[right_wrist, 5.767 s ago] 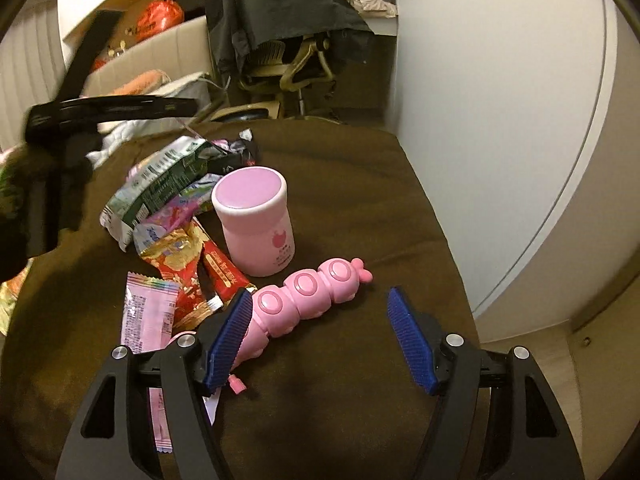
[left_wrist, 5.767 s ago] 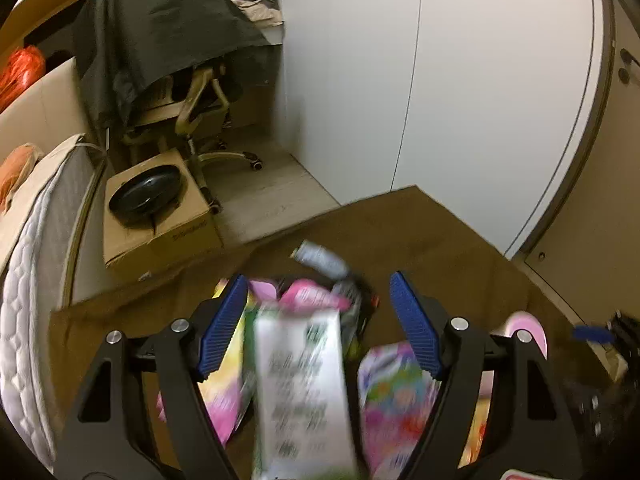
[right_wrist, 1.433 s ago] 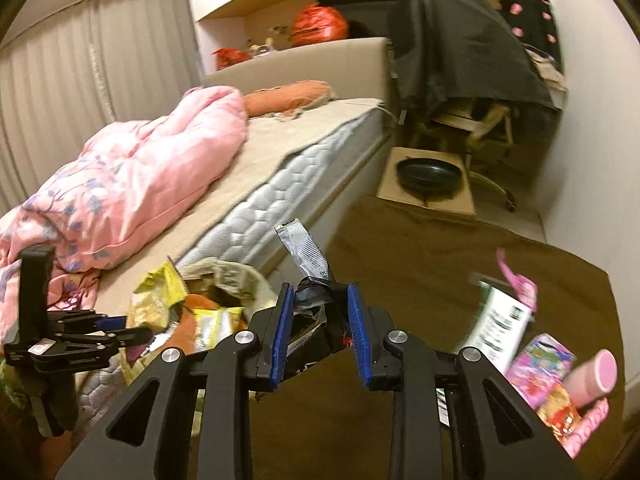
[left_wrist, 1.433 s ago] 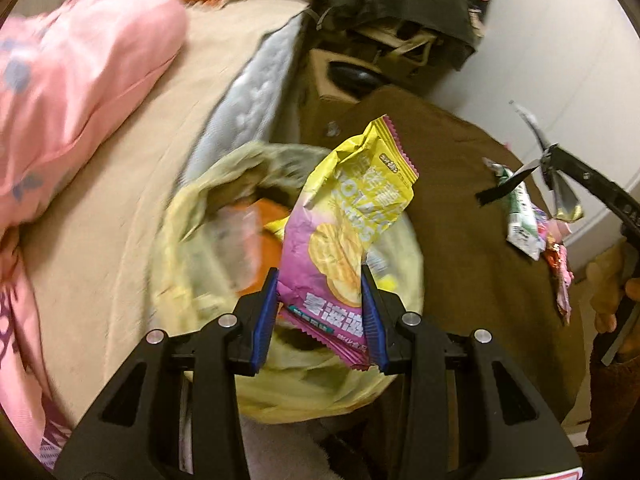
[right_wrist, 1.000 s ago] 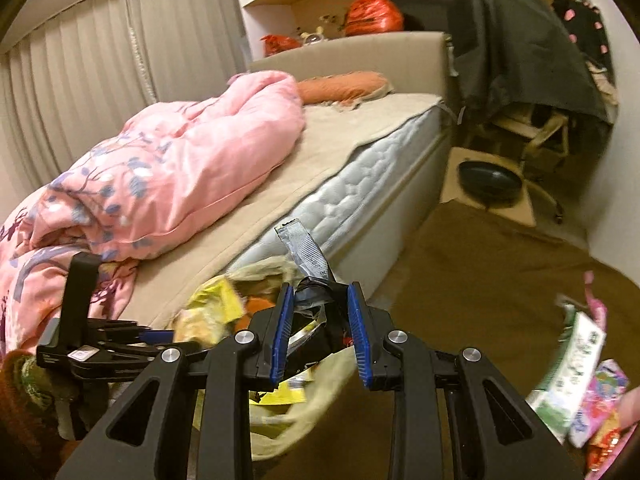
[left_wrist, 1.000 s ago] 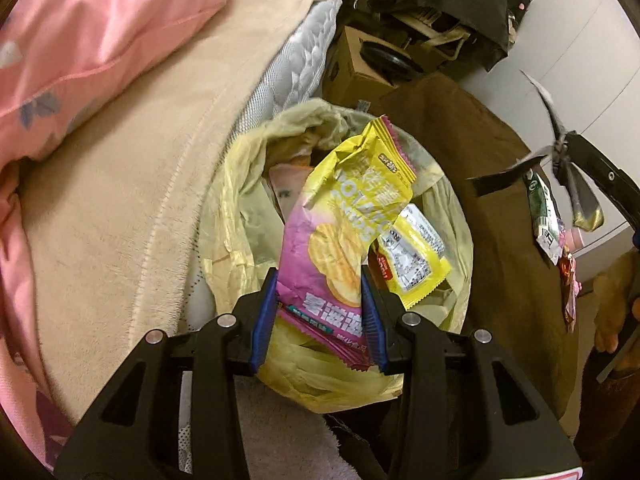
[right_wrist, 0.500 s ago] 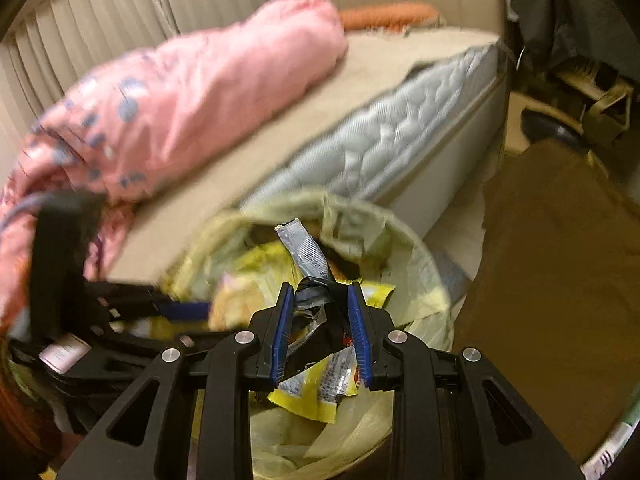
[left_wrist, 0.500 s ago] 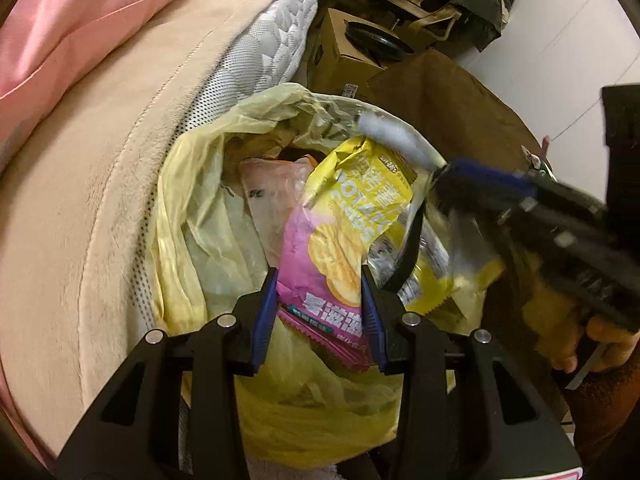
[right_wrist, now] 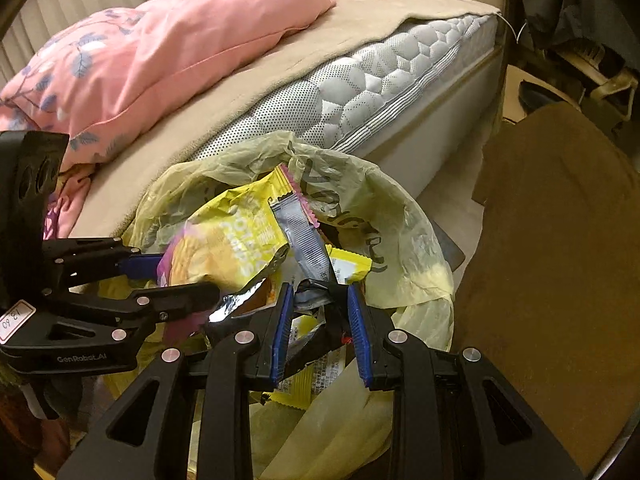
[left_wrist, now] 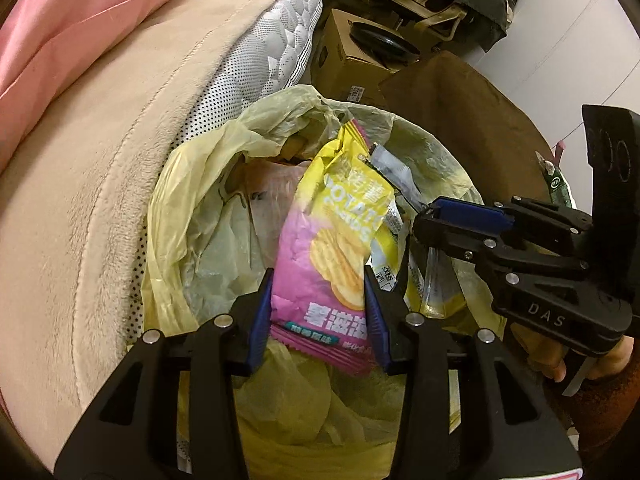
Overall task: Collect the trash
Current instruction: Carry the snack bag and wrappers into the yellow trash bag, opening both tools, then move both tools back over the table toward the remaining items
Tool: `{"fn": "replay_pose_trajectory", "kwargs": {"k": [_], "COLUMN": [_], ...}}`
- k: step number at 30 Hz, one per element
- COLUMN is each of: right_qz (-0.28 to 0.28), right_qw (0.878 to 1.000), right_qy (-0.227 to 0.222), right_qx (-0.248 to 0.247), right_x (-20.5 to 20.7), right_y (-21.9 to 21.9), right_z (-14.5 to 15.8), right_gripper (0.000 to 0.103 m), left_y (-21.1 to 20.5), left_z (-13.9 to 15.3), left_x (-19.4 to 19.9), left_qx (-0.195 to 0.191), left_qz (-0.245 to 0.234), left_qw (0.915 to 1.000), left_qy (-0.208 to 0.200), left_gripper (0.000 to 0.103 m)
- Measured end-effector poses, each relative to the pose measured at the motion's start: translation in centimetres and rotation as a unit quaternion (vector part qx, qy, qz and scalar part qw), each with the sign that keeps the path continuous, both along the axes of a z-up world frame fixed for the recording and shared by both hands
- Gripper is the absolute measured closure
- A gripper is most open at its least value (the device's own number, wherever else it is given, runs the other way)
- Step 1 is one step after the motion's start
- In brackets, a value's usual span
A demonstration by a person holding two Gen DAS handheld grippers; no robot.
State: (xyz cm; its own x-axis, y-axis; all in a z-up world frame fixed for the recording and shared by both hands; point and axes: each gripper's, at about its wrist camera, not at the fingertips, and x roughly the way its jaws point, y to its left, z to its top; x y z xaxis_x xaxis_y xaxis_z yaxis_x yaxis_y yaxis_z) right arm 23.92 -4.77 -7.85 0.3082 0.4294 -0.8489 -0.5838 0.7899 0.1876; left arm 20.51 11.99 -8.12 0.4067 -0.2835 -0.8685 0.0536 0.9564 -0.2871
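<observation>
A yellow plastic trash bag (left_wrist: 188, 184) (right_wrist: 380, 208) stands open beside the bed, with several wrappers inside. My left gripper (left_wrist: 318, 280) (right_wrist: 184, 276) hangs over its mouth. A yellow and pink chip bag (left_wrist: 332, 248) (right_wrist: 224, 240) stands upright between its blue pads, which still touch it while the jaws are opening. My right gripper (right_wrist: 318, 300) (left_wrist: 460, 216) reaches into the bag from the right. It is shut on a crumpled silver and black wrapper (right_wrist: 300, 236) (left_wrist: 394, 172), whose free end sticks up beside the chip bag.
A bed with a beige blanket (left_wrist: 100, 140) and a pink duvet (right_wrist: 160, 52) borders the bag. A brown cloth-covered surface (right_wrist: 552, 240) lies on the other side. A cardboard box (left_wrist: 348, 60) and a draped chair stand behind. A person's hand (left_wrist: 580, 364) holds the right gripper.
Both grippers sank toward the bag's mouth. The right one swung in with its wrapper until it sits beside the chip bag. The left pads stand slightly wider apart.
</observation>
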Motion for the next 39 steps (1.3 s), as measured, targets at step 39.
{"fn": "replay_pose_trajectory", "kwargs": {"k": [39], "right_qz": [-0.211], "right_qw": [0.964], "right_qy": [-0.153], "right_qx": [0.054], "right_x": [-9.7], "right_y": [-23.5], "right_z": [10.5], "right_gripper": [0.045], "left_y": [-14.3], "left_z": [10.9], "left_x": [-4.0], "left_qx": [0.011], "left_qz": [-0.047], "left_qw": [0.9847], "left_qy": [-0.168], "left_gripper": [0.042]}}
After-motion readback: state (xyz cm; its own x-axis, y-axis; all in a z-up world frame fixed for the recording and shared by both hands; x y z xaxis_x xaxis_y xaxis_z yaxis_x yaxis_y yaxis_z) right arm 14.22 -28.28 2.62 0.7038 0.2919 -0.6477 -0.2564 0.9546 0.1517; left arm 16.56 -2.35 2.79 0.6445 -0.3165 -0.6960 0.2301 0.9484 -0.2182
